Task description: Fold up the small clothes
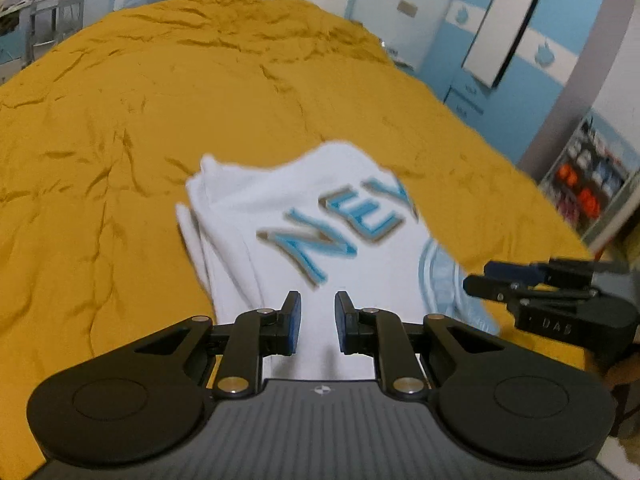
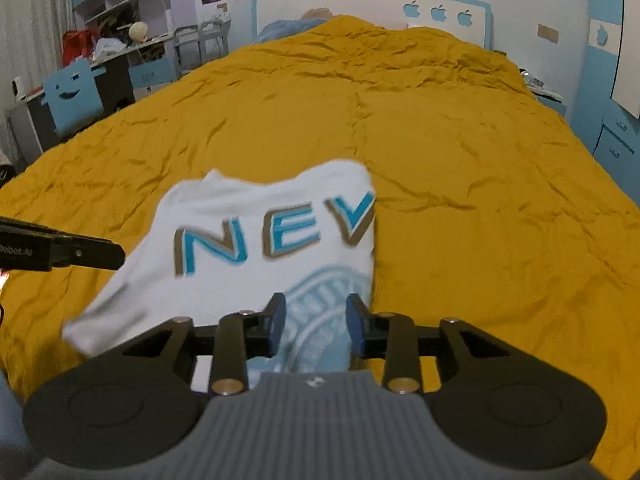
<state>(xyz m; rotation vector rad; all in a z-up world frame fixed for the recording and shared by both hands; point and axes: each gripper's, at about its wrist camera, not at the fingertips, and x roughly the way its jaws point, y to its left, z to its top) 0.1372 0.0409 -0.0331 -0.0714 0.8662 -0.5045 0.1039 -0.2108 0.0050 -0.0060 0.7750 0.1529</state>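
White cloth lies spread across the near part of a bed: a small white T-shirt (image 1: 280, 220) with blue letters, partly folded on the mustard-yellow bedspread (image 1: 120, 120). The left tongs (image 1: 318, 322) point down over its near edge, their blue pads a narrow gap apart with white fabric showing in the gap; whether they pinch it cannot be told. The right tongs (image 2: 316, 322) stand a little wider over the shirt's pale blue print, nothing visibly pressed between the pads. A blue-and-white headboard (image 2: 372, 8) stands behind.
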